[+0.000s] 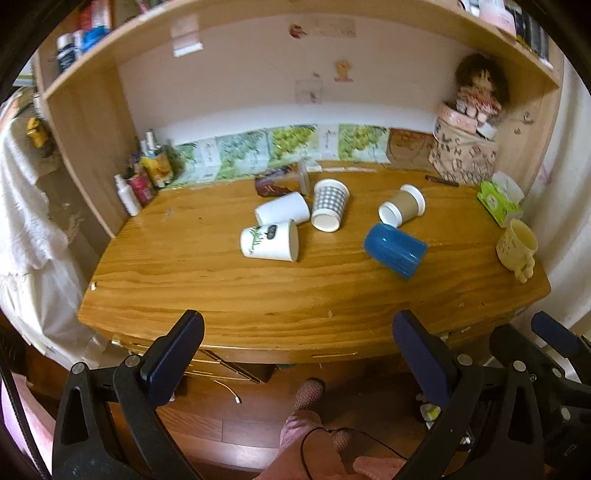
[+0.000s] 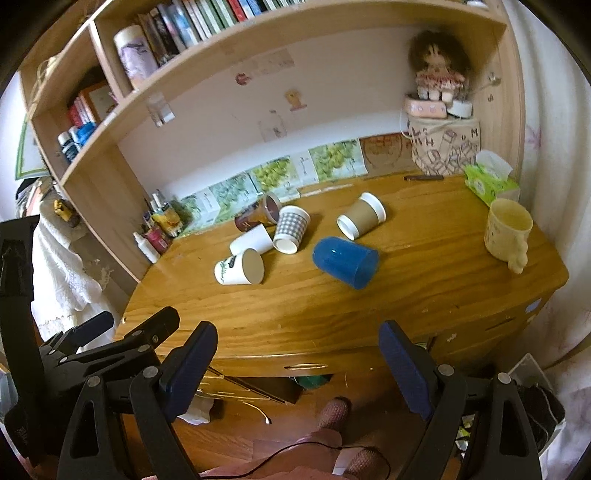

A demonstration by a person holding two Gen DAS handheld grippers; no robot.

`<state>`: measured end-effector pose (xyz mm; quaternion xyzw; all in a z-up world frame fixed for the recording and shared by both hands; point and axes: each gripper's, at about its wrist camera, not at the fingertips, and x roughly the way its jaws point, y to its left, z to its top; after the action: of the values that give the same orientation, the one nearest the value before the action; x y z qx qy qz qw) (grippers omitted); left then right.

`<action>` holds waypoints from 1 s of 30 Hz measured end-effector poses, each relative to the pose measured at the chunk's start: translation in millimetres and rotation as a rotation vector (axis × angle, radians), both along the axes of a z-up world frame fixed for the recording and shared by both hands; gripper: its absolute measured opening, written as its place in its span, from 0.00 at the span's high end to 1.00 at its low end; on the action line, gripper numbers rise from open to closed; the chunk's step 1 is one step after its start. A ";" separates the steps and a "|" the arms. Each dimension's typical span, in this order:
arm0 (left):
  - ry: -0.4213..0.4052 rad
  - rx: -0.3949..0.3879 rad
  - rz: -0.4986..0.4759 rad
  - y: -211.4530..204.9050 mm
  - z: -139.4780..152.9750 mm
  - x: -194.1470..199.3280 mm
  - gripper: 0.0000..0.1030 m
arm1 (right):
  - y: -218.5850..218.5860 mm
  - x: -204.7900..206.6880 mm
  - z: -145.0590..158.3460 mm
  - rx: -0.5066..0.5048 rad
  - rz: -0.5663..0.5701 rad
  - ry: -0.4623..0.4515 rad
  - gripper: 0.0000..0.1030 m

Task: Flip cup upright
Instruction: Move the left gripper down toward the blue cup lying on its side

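Several cups lie on their sides on the wooden desk (image 1: 221, 295): a blue cup (image 1: 395, 249) (image 2: 345, 261), a brown paper cup (image 1: 402, 205) (image 2: 362, 216), a checked cup (image 1: 328, 205) (image 2: 291, 229), a plain white cup (image 1: 282, 212) (image 2: 251, 240), a white cup with a leaf print (image 1: 269, 240) (image 2: 239, 267) and a dark printed cup (image 1: 273, 184) (image 2: 258, 216). A yellow mug (image 1: 517, 243) (image 2: 508, 234) stands upright at the right edge. My left gripper (image 1: 299, 354) and right gripper (image 2: 299, 363) are open and empty, held before the desk's front edge.
A green tissue box (image 1: 500, 199) (image 2: 489, 181), a patterned bag (image 1: 465, 155) with a doll (image 2: 437, 70) on it, and bottles (image 1: 144, 184) line the back. Bookshelves (image 2: 184, 26) hang above. My other gripper shows at each view's edge. Floor and slippers (image 1: 306, 398) lie below.
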<state>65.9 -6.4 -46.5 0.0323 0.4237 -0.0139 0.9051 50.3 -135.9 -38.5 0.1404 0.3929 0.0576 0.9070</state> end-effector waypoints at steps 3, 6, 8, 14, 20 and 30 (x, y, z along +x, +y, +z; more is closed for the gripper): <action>0.045 0.005 -0.031 -3.9 -7.0 18.7 0.01 | -2.5 10.9 -4.7 0.014 -0.016 0.022 0.13; 0.076 0.002 -0.051 -5.8 -11.1 33.9 0.01 | -5.3 24.9 -10.1 0.029 -0.038 0.051 0.13; 0.092 0.002 -0.066 -6.4 -13.6 44.2 0.01 | -7.7 34.7 -13.8 0.043 -0.050 0.070 0.13; 0.149 0.007 -0.125 -11.5 -19.1 84.1 0.01 | -16.7 67.8 -22.7 0.086 -0.094 0.125 0.13; 0.182 0.056 -0.237 -27.4 -24.1 122.8 0.01 | -25.9 99.9 -34.7 0.130 -0.149 0.203 0.13; 0.161 0.241 -0.513 -68.9 -35.3 168.9 0.01 | -50.8 132.5 -58.9 0.255 -0.281 0.325 0.13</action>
<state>234.9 -75.3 -81.8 0.2444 0.4706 -0.1946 0.8252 182.8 -186.7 -97.5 0.3142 0.4999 -0.0432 0.8059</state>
